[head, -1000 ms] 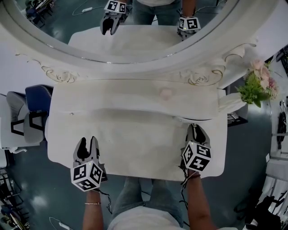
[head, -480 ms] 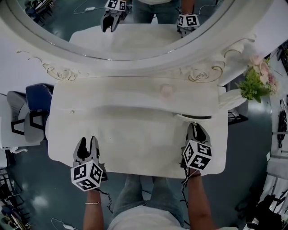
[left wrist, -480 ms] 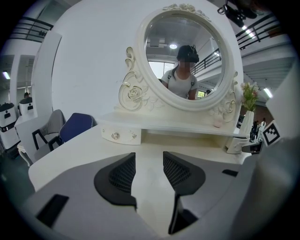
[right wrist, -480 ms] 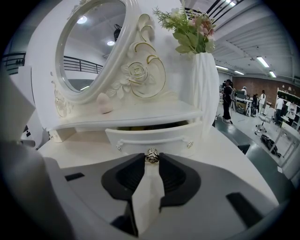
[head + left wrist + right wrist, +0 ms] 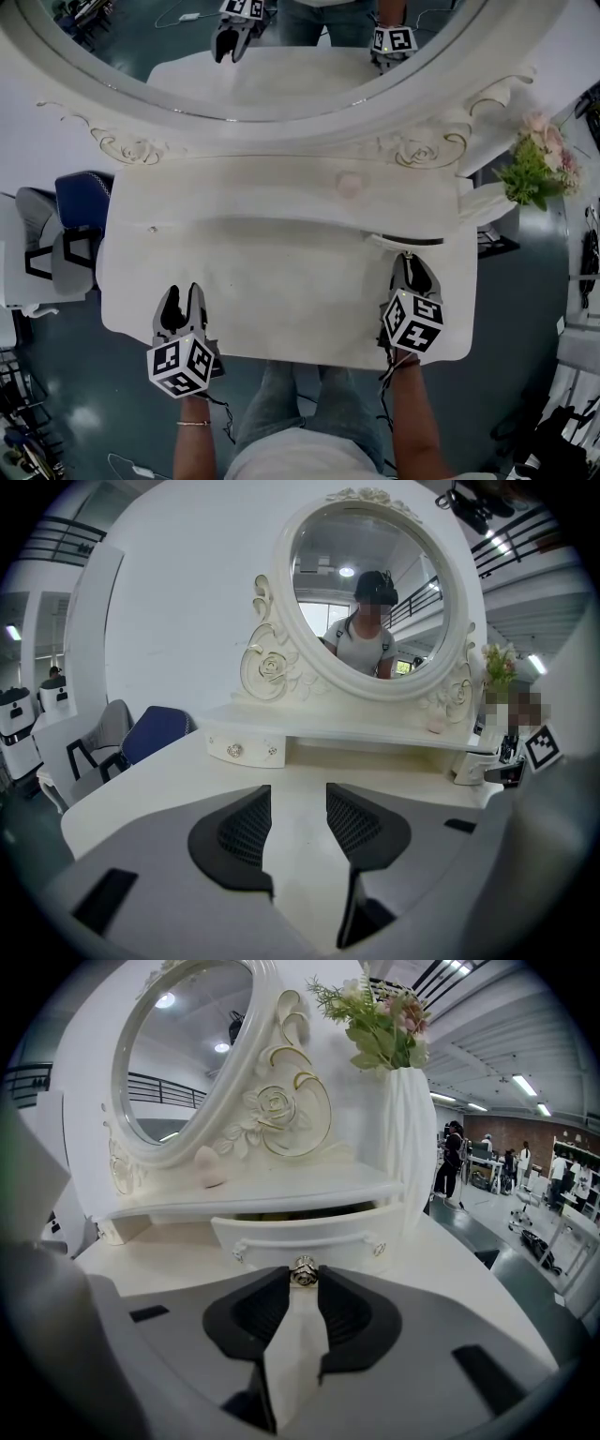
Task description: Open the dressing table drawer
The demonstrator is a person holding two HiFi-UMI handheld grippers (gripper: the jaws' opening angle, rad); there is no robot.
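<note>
A white tabletop [image 5: 281, 281] lay below an oval mirror [image 5: 281, 80]. Over its left part the left hand-held gripper [image 5: 182, 296] hung with jaws apart and empty. At the right, the right hand-held gripper [image 5: 410, 264] pinched the knob [image 5: 303, 1272] of the drawer [image 5: 300, 1235], which stood slightly pulled out, near a vase of flowers [image 5: 536, 169]

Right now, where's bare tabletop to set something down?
Bare: the tabletop between the left gripper and right gripper, up to the shelf. Crowded: right end, where the right gripper holds the drawer knob near the vase.
</note>
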